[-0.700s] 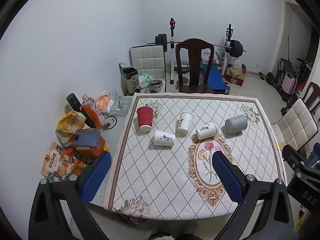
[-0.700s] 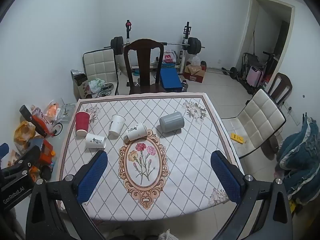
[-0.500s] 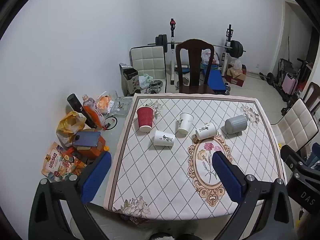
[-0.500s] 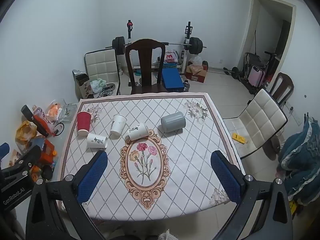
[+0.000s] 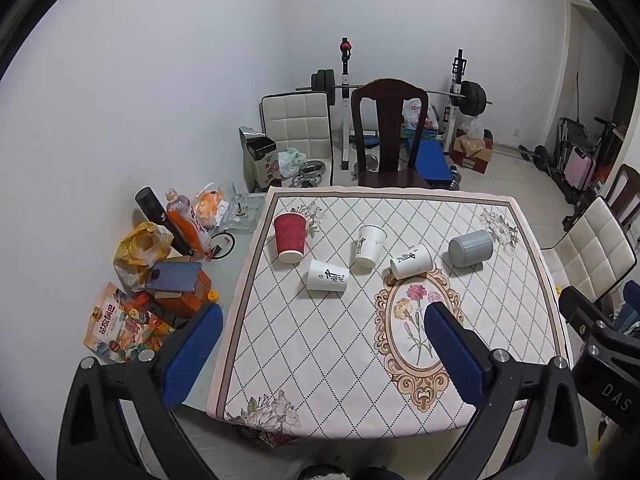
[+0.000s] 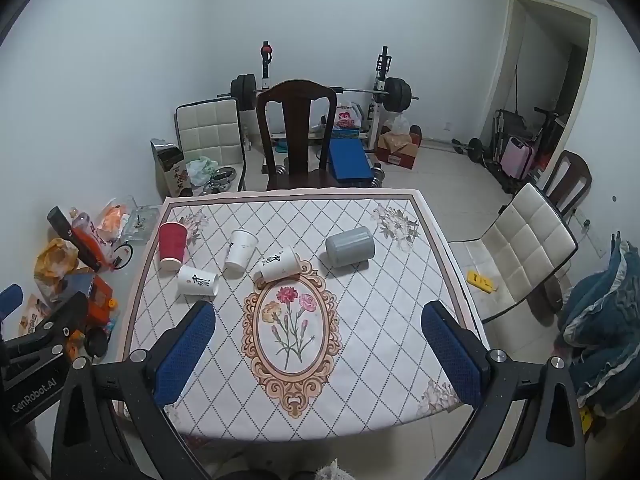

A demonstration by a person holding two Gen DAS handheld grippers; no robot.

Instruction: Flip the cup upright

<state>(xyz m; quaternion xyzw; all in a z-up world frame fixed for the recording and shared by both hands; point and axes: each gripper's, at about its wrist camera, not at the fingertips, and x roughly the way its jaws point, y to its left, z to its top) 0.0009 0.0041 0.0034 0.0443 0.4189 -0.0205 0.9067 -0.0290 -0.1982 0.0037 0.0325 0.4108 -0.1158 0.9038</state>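
Blue-padded jaws of the left gripper stand spread wide with nothing between them, held above the near edge of the desk. The right gripper hangs over the same near edge, its jaws likewise wide apart and holding nothing.

Beyond them, the patterned cloth shows an oval floral medallion in its middle. Past the medallion the cups lie scattered across the far half. Nearest on the left, a white paper cup with black lettering lies on its side. Another lettered white cup lies tipped at the medallion's far rim. Between those two and a little farther back, a third white cup leans over. At the far left a red ribbed paper cup appears tipped toward the camera; whether it rests on its rim I cannot tell. To the right, apart from the others, a grey cup lies on its side.

Behind the desk stands a dark wooden chair.
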